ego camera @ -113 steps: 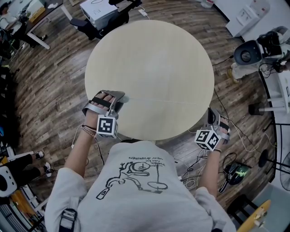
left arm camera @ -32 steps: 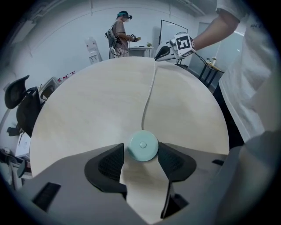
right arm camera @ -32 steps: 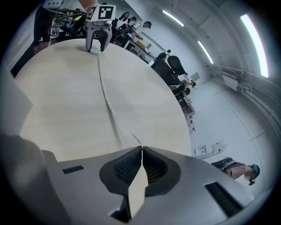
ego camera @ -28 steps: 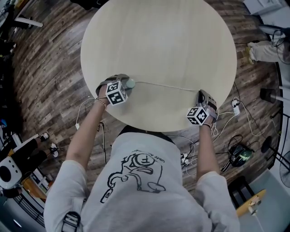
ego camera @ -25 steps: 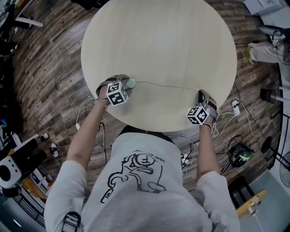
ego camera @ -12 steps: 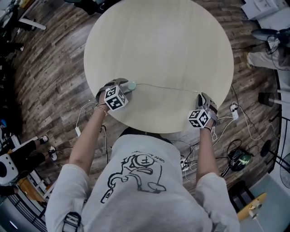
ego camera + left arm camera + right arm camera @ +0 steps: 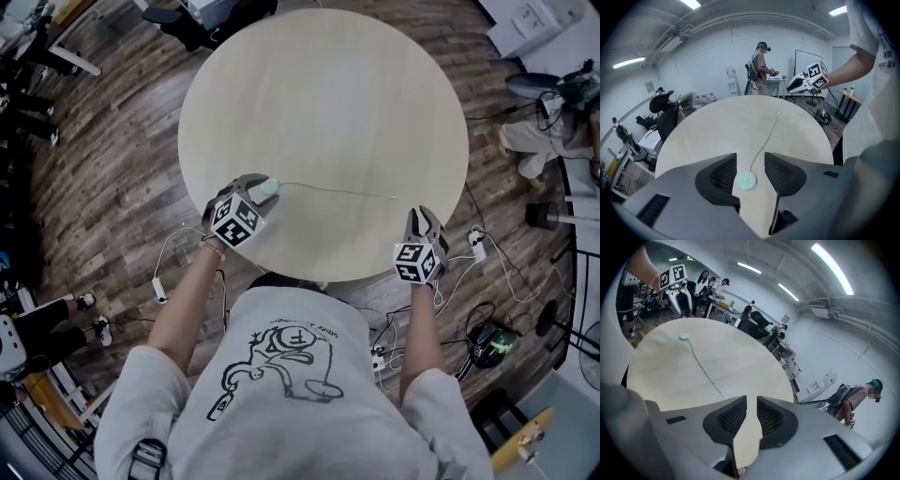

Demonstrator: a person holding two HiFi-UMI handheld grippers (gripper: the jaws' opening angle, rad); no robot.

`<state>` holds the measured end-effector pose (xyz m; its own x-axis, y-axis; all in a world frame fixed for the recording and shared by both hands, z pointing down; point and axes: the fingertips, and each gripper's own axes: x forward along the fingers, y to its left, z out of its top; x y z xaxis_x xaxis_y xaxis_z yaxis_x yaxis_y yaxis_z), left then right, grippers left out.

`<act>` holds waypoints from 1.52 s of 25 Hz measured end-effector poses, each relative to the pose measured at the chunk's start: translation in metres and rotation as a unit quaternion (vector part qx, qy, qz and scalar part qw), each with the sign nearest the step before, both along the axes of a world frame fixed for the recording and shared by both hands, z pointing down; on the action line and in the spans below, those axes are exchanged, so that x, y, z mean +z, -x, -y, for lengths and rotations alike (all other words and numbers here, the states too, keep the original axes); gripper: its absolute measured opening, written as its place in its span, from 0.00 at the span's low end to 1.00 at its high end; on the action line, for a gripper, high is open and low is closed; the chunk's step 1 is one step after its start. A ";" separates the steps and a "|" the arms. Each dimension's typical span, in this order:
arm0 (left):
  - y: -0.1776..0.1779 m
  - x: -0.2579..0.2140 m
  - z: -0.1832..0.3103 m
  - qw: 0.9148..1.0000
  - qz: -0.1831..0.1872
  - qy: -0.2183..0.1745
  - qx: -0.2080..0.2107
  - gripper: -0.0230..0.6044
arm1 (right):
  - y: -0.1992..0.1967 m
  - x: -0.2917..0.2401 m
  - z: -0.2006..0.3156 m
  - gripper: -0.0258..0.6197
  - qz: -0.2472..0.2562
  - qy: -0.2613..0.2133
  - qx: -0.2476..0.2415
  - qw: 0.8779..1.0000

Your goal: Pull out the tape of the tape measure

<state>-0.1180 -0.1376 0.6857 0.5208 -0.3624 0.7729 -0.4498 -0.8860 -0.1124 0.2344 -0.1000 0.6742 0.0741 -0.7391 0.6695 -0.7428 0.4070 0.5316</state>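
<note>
The tape measure case (image 7: 268,187) is set on the round table (image 7: 323,75), at its near left. From it the tape (image 7: 337,191) is laid flat to the right across the near part of the tabletop. The left gripper (image 7: 750,158) is held just near of the case, which is seen between its jaws, untouched. The right gripper (image 7: 751,401) is held at the near right edge, just beyond the tape's end.

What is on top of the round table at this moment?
Only the small round tape measure with its pulled-out tape lying flat across the table's near half. Whatever tape remains coiled inside it is hidden.
</note>
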 end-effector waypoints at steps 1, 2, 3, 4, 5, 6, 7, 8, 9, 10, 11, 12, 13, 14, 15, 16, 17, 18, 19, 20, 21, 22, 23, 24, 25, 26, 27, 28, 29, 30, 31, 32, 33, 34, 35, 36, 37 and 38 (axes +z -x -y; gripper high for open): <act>-0.003 -0.011 -0.001 1.000 -0.011 -0.009 -0.008 0.36 | 0.003 -0.010 -0.001 0.16 0.013 -0.008 0.004 1.000; -0.005 -0.021 -0.002 0.999 -0.023 -0.018 -0.015 0.35 | 0.006 -0.021 -0.002 0.16 0.028 -0.016 0.009 0.999; -0.008 -0.031 -0.004 0.999 -0.035 -0.027 -0.023 0.34 | 0.009 -0.031 -0.004 0.16 0.044 -0.023 0.014 0.999; -0.011 -0.042 -0.005 0.998 -0.048 -0.034 -0.031 0.33 | 0.012 -0.040 -0.005 0.16 0.063 -0.031 0.019 0.997; -0.014 -0.053 -0.007 0.997 -0.061 -0.041 -0.039 0.32 | 0.015 -0.050 -0.005 0.16 0.082 -0.038 0.024 0.996; -0.017 -0.064 -0.008 0.995 -0.074 -0.047 -0.047 0.31 | 0.018 -0.060 -0.005 0.16 0.100 -0.046 0.029 0.994; -0.020 -0.076 -0.008 0.993 -0.087 -0.052 -0.053 0.30 | 0.020 -0.070 -0.004 0.15 0.115 -0.055 0.032 0.991; -0.022 -0.087 -0.009 0.992 -0.099 -0.058 -0.059 0.29 | 0.024 -0.081 -0.003 0.15 0.128 -0.063 0.034 0.989; -0.023 -0.098 -0.009 0.989 -0.113 -0.063 -0.066 0.27 | 0.028 -0.091 -0.002 0.15 0.142 -0.071 0.035 0.987; -0.023 -0.110 -0.009 0.987 -0.126 -0.069 -0.073 0.27 | 0.033 -0.102 -0.002 0.15 0.155 -0.077 0.035 0.984; -0.023 -0.122 -0.009 0.984 -0.138 -0.075 -0.082 0.25 | 0.038 -0.114 -0.001 0.14 0.169 -0.083 0.034 0.981; -0.023 -0.134 -0.009 0.981 -0.149 -0.082 -0.090 0.24 | 0.043 -0.125 -0.001 0.14 0.183 -0.088 0.032 0.978; -0.024 -0.147 -0.009 0.978 -0.159 -0.090 -0.097 0.24 | 0.046 -0.137 -0.001 0.13 0.198 -0.094 0.031 0.975; -0.024 -0.159 -0.009 0.976 -0.168 -0.099 -0.102 0.23 | 0.050 -0.149 -0.001 0.13 0.212 -0.101 0.029 0.972; -0.025 -0.170 -0.010 0.973 -0.177 -0.108 -0.105 0.23 | 0.053 -0.161 -0.002 0.13 0.225 -0.107 0.026 0.968; -0.026 -0.182 -0.011 0.970 -0.185 -0.116 -0.109 0.22 | 0.057 -0.172 -0.003 0.13 0.237 -0.113 0.023 0.964; -0.027 -0.192 -0.012 0.967 -0.194 -0.122 -0.113 0.22 | 0.061 -0.183 -0.004 0.12 0.247 -0.118 0.019 0.962; -0.028 -0.202 -0.014 0.964 -0.202 -0.128 -0.117 0.21 | 0.066 -0.193 -0.005 0.12 0.255 -0.121 0.015 0.959; -0.029 -0.212 -0.015 0.961 -0.209 -0.131 -0.121 0.20 | 0.069 -0.203 -0.006 0.12 0.262 -0.124 0.011 0.957; -0.030 -0.220 -0.016 0.959 -0.217 -0.133 -0.125 0.18 | 0.073 -0.213 -0.007 0.12 0.270 -0.127 0.008 0.954; -0.032 -0.228 -0.018 0.956 -0.227 -0.132 -0.128 0.17 | 0.076 -0.223 -0.009 0.12 0.278 -0.130 0.005 0.952; -0.034 -0.236 -0.019 0.954 -0.237 -0.130 -0.131 0.16 | 0.079 -0.233 -0.010 0.11 0.287 -0.133 0.002 0.949; -0.036 -0.243 -0.021 0.951 -0.246 -0.131 -0.133 0.15 | 0.082 -0.242 -0.011 0.11 0.296 -0.136 -0.001 0.946; -0.037 -0.251 -0.022 0.949 -0.253 -0.134 -0.135 0.14 | 0.086 -0.251 -0.012 0.11 0.303 -0.139 -0.005 0.943; -0.037 -0.258 -0.024 0.946 -0.258 -0.140 -0.138 0.13 | 0.090 -0.259 -0.014 0.10 0.310 -0.141 -0.010 0.940; -0.038 -0.265 -0.025 0.943 -0.263 -0.147 -0.140 0.12 | 0.095 -0.267 -0.015 0.10 0.315 -0.143 -0.015 0.938; -0.038 -0.273 -0.027 0.940 -0.268 -0.154 -0.142 0.11 | 0.098 -0.275 -0.017 0.10 0.320 -0.145 -0.020 0.936; -0.038 -0.281 -0.028 0.937 -0.274 -0.160 -0.144 0.10 | 0.101 -0.282 -0.018 0.10 0.324 -0.147 -0.024 0.934; -0.039 -0.289 -0.029 0.934 -0.280 -0.165 -0.146 0.09 | 0.103 -0.289 -0.019 0.10 0.330 -0.149 -0.028 0.932; -0.039 -0.297 -0.031 0.932 -0.285 -0.169 -0.147 0.09 | 0.105 -0.296 -0.021 0.10 0.335 -0.151 -0.030 0.929; -0.040 -0.304 -0.032 0.930 -0.290 -0.173 -0.147 0.08 | 0.107 -0.302 -0.022 0.10 0.341 -0.152 -0.032 0.927; -0.041 -0.311 -0.033 0.927 -0.295 -0.177 -0.148 0.08 | 0.110 -0.307 -0.023 0.10 0.345 -0.153 -0.035 0.925; -0.041 -0.319 -0.035 0.925 -0.299 -0.183 -0.147 0.08 | 0.112 -0.313 -0.024 0.10 0.349 -0.154 -0.037 0.924; -0.042 -0.327 -0.036 0.922 -0.304 -0.191 -0.144 0.07 | 0.115 -0.318 -0.025 0.10 0.352 -0.155 -0.040 0.922; -0.044 -0.335 -0.038 0.920 -0.308 -0.199 -0.140 0.07 | 0.117 -0.323 -0.027 0.10 0.355 -0.155 -0.043 0.921; -0.045 -0.341 -0.040 0.918 -0.310 -0.204 -0.138 0.07 | 0.120 -0.328 -0.028 0.09 0.359 -0.155 -0.046 0.919; -0.047 -0.346 -0.043 0.917 -0.312 -0.207 -0.137 0.07 | 0.122 -0.333 -0.030 0.09 0.362 -0.155 -0.050 0.918; -0.048 -0.353 -0.044 0.915 -0.316 -0.212 -0.135 0.07 | 0.125 -0.337 -0.031 0.09 0.365 -0.155 -0.055 0.916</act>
